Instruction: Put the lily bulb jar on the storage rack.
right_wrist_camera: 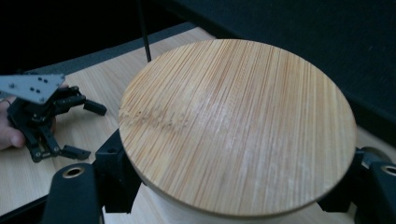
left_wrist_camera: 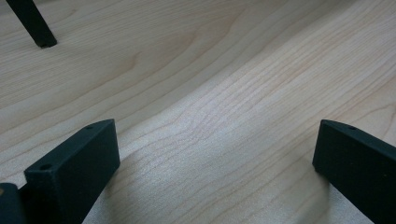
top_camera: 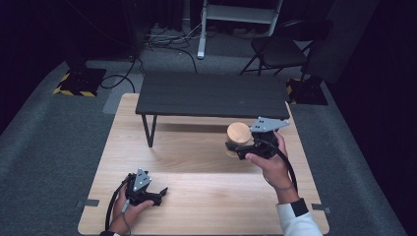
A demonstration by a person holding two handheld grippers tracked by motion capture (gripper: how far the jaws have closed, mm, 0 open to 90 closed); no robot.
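Note:
A round jar with a bamboo lid (top_camera: 239,132) and a pale body sits between the jaws of my right gripper (top_camera: 238,147), which is shut on it just in front of the black bench. In the right gripper view the lid (right_wrist_camera: 238,121) lies close below the camera, with black fingers (right_wrist_camera: 114,161) pressing the body on both sides. I cannot tell whether the jar rests on the table or hangs above it. My left gripper (top_camera: 160,195) lies on the wooden table (top_camera: 196,167) at the front left, open, with bare wood between its jaws (left_wrist_camera: 215,140). The left gripper (right_wrist_camera: 88,130) also appears far off in the right gripper view.
A low black bench (top_camera: 211,93) stands across the table's far half; one thin leg (top_camera: 147,130) comes down at its left. A folding chair (top_camera: 280,49) and cables lie on the floor beyond. Bare wood stretches between the two grippers.

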